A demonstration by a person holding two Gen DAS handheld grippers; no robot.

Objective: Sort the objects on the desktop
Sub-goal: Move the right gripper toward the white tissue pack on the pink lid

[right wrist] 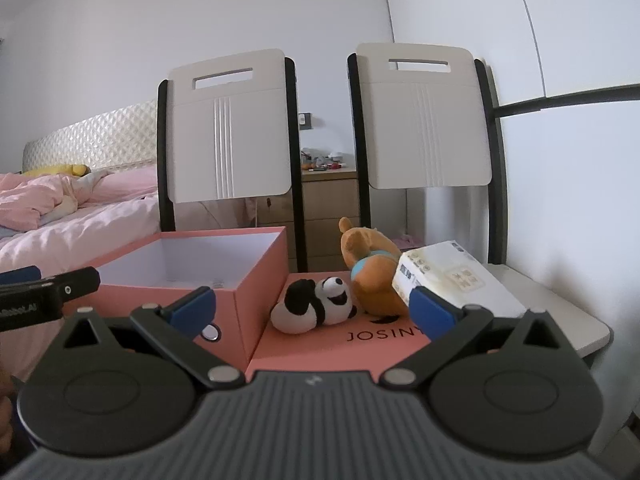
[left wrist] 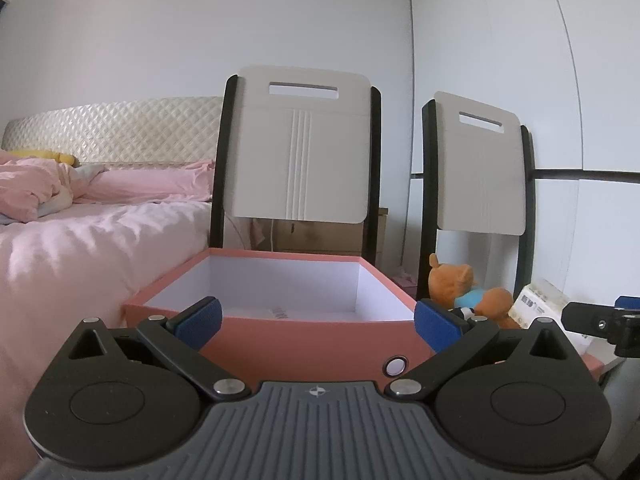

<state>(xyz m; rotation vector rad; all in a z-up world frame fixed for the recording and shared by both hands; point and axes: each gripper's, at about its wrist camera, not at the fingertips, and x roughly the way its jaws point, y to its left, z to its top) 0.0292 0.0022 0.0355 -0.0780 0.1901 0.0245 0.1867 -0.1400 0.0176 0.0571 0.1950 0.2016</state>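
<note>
Both the left gripper [left wrist: 318, 320] and right gripper [right wrist: 312, 310] stood spread wide, empty. Beside the pink box [right wrist: 256, 280] lay a panda toy [right wrist: 316, 308], orange plush [right wrist: 372, 268] and tissue pack [right wrist: 460, 280].

A home bedroom — pink-sheeted bed [left wrist: 80, 232], quilted headboard [left wrist: 120, 132], nightstand [right wrist: 328, 208].

I'm seeing a salmon-pink box [right wrist: 262, 300] with a white inside, and at its three o'clock a black-and-white panda plush [right wrist: 316, 310] lying on a pink lid [right wrist: 360, 344] with dark lettering. An orange plush [right wrist: 370, 268] is wearing turquoise; the tissue pack [right wrist: 452, 280] is showing white.
</note>
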